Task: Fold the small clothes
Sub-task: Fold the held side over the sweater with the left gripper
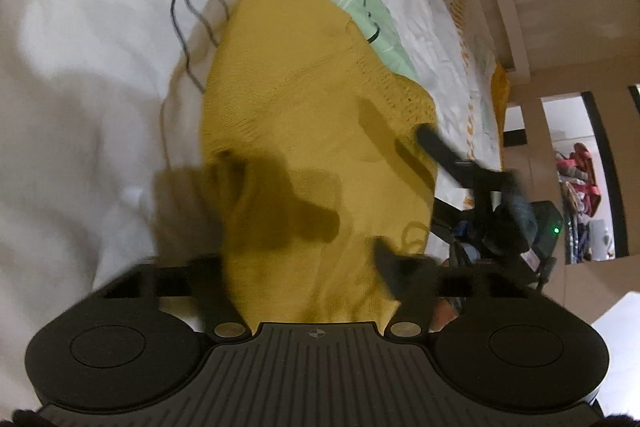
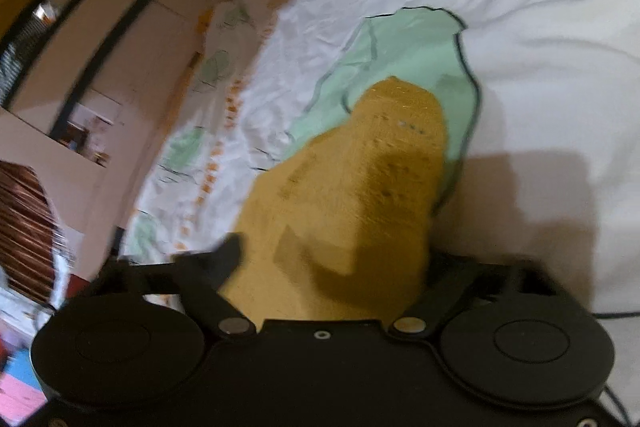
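Bed (image 1: 80, 47): white printed sheet is covering it, wrinkled, with green patches.
Yellow knit garment (image 1: 304, 131): lying on the bed over a green patch, its near end running between both grippers' fingers.
Left gripper (image 1: 304, 267): fingers are sitting either side of the garment; grip unclear through blur.
Right gripper (image 2: 332, 259): likewise flanking the cloth; cannot tell whether clamped.

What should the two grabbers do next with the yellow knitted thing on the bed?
Probably pinch its near edge fully, then lift. The mustard knit garment lies flat on the white sheet, its near end between the fingers of the left gripper and the right gripper; a firm grip isn't clear.
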`<state>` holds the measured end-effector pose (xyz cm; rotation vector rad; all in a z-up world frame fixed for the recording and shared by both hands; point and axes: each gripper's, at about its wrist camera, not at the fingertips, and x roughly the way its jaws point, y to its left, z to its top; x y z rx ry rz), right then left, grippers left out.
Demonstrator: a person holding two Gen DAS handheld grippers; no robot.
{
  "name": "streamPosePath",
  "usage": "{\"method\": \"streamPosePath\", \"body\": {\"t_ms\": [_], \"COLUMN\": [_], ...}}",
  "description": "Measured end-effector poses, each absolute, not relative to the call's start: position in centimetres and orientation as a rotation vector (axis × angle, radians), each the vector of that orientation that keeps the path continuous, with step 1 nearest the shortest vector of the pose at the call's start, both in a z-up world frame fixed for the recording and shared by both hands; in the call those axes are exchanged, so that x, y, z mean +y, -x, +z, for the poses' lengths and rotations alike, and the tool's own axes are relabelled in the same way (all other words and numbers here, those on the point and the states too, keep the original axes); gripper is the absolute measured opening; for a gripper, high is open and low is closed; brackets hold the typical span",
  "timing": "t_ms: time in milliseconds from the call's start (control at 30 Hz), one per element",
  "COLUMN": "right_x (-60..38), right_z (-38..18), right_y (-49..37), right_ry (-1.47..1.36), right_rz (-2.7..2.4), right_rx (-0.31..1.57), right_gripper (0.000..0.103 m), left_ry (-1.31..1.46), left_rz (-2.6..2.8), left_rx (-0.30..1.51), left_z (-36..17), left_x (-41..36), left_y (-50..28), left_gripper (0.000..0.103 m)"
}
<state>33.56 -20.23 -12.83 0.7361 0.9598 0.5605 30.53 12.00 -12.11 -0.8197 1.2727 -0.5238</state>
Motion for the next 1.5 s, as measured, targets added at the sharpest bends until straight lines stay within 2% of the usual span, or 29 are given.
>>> {"method": "streamPosePath", "body": {"t_ms": [33,67,233,500,767,1000,1100,1200,1400,1500], "right_x": [-20.4,-20.6,-21.4,-22.7,-25.0,-27.1,-28.3,-29.0,-28.7,-28.3], "right_z": [-12.9,-13.0,-12.0,-8.7,-6.8,-6.9,-7.6,-8.1,-6.9,-5.9], "right_y": [-33.4,-33.2,-31.8,-26.6,-18.3,-13.4,-12.7,-12.2,-11.1,-10.3], "right_ry": [-0.717,-0.711,-0.729,-0.713,-0.720,-0.666,-0.596,-0.549,-0.465,-0.431], "right_rz": [0.540,0.517,0.503,0.503,0.516,0.418,0.291,0.248,0.250,0.239], "right_rx": [0.971,0.985,0.978,1.023,1.091,1.076,1.030,0.991,0.919,0.878], "right_gripper": [0.050,0.045,0.041,0.040,0.040,0.042,0.042,0.052,0.055,0.060], "left_ry": [0.842,0.868,0.823,0.803,0.704,0.582,0.438,0.400,0.273,0.186], "left_rz": [-0.530,-0.536,-0.565,-0.651,-0.774,-0.692,-0.566,-0.526,-0.423,-0.334], "left_rx": [1.281,1.287,1.240,1.263,1.257,1.281,1.258,1.203,1.083,1.001], "left_z": [-12.4,-12.7,-11.3,-9.8,-6.5,-8.2,-9.1,-9.1,-7.4,-6.2], "left_x": [12.0,12.0,10.9,8.8,6.4,5.5,5.1,4.8,4.2,3.4], "left_y": [-30.4,-30.3,-29.6,-25.6,-18.1,-13.3,-12.4,-11.7,-9.4,-8.2], "left_gripper": [0.021,0.021,0.021,0.020,0.020,0.020,0.021,0.022,0.024,0.034]}}
